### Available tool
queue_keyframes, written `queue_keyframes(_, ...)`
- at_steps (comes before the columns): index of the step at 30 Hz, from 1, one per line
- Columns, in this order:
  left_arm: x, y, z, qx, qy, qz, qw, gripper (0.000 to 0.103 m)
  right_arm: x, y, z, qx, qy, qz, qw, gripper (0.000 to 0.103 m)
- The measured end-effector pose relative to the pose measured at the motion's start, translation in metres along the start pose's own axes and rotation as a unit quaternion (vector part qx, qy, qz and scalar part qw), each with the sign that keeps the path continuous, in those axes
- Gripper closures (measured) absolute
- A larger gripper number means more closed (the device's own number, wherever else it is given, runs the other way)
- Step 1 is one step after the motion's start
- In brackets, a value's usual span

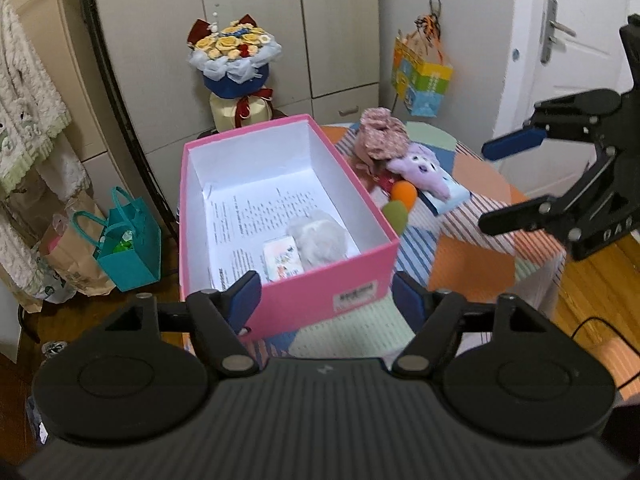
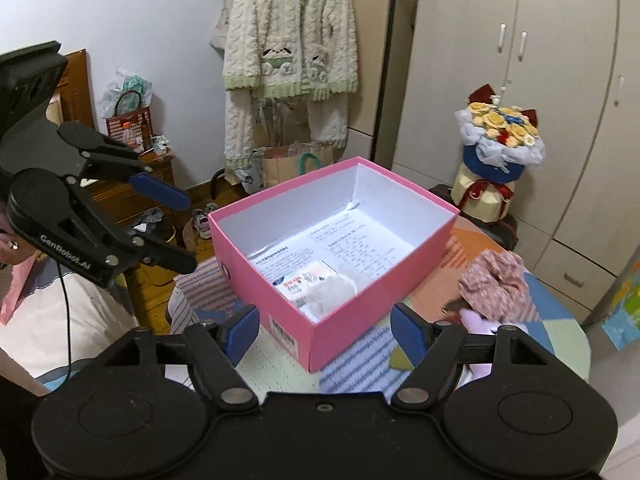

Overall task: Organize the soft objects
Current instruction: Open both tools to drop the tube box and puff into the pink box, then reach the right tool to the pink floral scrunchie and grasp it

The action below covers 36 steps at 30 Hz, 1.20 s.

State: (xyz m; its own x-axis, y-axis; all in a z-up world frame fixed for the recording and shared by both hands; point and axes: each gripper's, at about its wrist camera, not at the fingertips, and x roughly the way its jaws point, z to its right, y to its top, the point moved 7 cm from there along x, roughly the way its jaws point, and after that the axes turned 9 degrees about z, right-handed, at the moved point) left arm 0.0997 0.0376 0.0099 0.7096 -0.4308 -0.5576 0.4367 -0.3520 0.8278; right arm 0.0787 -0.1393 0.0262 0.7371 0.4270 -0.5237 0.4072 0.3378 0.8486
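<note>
An open pink box (image 1: 328, 280) (image 2: 348, 328) stands on the table. Inside lie printed paper, a grey fluffy toy (image 1: 320, 240) (image 2: 340, 286) and a small tissue pack (image 1: 282, 258) (image 2: 302, 280). To its right lie a pink floral cloth (image 1: 380, 134) (image 2: 498, 284), a purple plush (image 1: 422, 170) (image 2: 478, 326), an orange ball (image 1: 404, 194) and a green soft piece (image 1: 394, 216). My left gripper (image 1: 326, 296) (image 2: 186, 232) is open and empty before the box's near wall. My right gripper (image 2: 324, 330) (image 1: 490, 186) is open and empty beside the box.
The table has a patchwork cloth (image 1: 472, 264). A flower bouquet (image 1: 236, 64) (image 2: 496, 148) stands behind the box by the cupboards. Teal and paper bags (image 1: 120, 240) sit on the floor at left. A fluffy robe (image 2: 288, 48) hangs on the wall.
</note>
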Motion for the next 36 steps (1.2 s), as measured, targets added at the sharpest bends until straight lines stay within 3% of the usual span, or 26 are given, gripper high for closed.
queue_keyframes(9,-0.008,-0.009,0.032,0.033,-0.011,0.004,0.9994,0.015,-0.031,-0.033,0.014,0.023,-0.018,-0.004,1.000,0.015)
queue_keyframes(13,-0.003,-0.009,0.050,0.040,-0.022,0.010,0.9989,0.009,-0.048,-0.049,0.026,0.038,-0.027,0.020,0.999,0.012)
queue_keyframes(20,0.030,-0.003,0.082,0.038,-0.063,0.002,0.9973,0.009,-0.061,-0.063,0.053,0.058,-0.065,0.057,0.995,0.011)
queue_keyframes(30,0.088,0.031,0.099,-0.006,-0.096,0.026,0.9950,0.010,-0.041,-0.076,0.087,0.025,-0.091,0.097,0.991,0.011)
queue_keyframes(36,0.124,0.056,0.100,0.001,-0.084,0.047,0.9954,0.012,-0.012,-0.070,0.104,0.001,-0.079,0.121,0.989,0.010)
